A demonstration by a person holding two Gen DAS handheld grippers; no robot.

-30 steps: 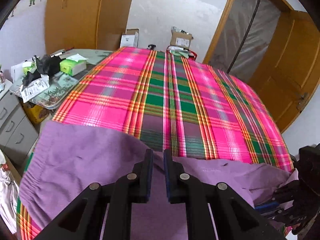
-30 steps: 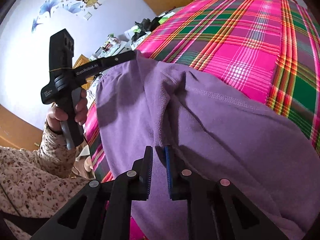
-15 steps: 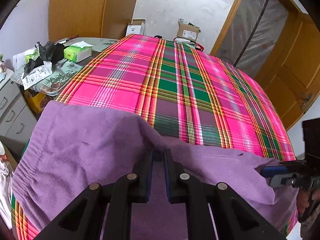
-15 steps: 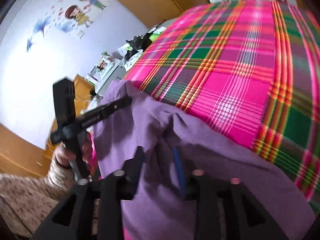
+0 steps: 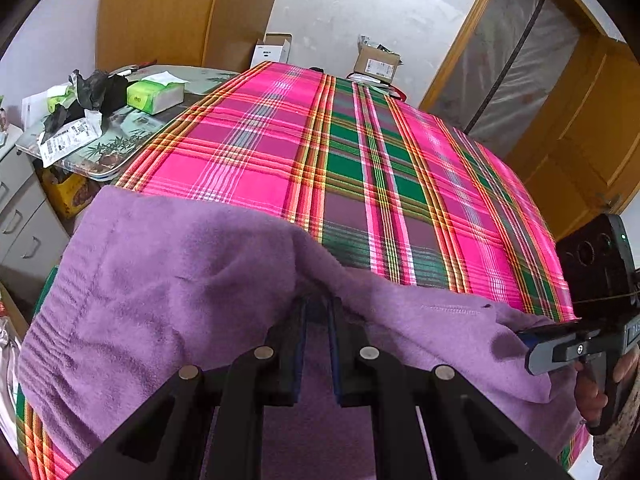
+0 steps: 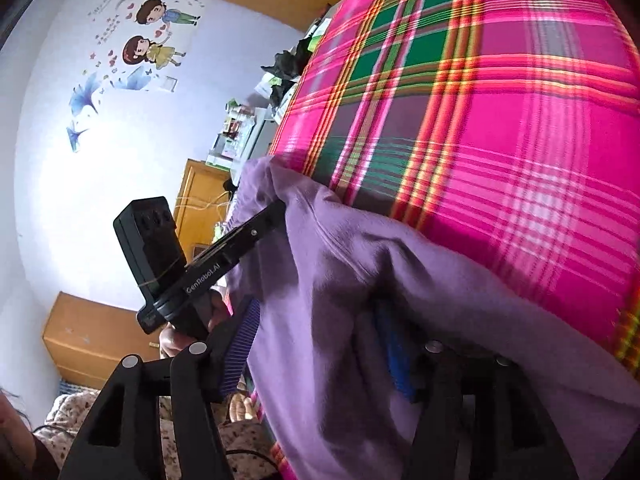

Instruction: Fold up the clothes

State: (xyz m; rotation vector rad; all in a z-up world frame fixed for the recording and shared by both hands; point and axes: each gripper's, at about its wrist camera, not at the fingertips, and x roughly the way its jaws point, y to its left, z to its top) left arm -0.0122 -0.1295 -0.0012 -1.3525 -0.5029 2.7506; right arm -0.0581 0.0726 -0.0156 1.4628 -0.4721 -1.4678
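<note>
While a pink and green plaid bedspread (image 5: 360, 152) fills most of both views, a purple fleece garment (image 5: 160, 280) lies bunched along its near edge, with a ribbed band at its left end. Beyond the far left corner of the bed, a cluttered side table (image 5: 120, 148) carries a green tissue pack (image 5: 154, 96), and cardboard boxes (image 5: 376, 64) stand against the far wall. Near the middle of the garment, the left gripper (image 5: 316, 312) holds a raised fold of the fleece, its jaws narrow and pinched on the cloth. At the garment's right end, the right gripper (image 6: 316, 344) stands with its jaws wide; they have just been opening, and the purple cloth drapes between them, over the right-hand pad, without being pressed. A hand (image 5: 600, 392) grips that tool's handle.
</note>
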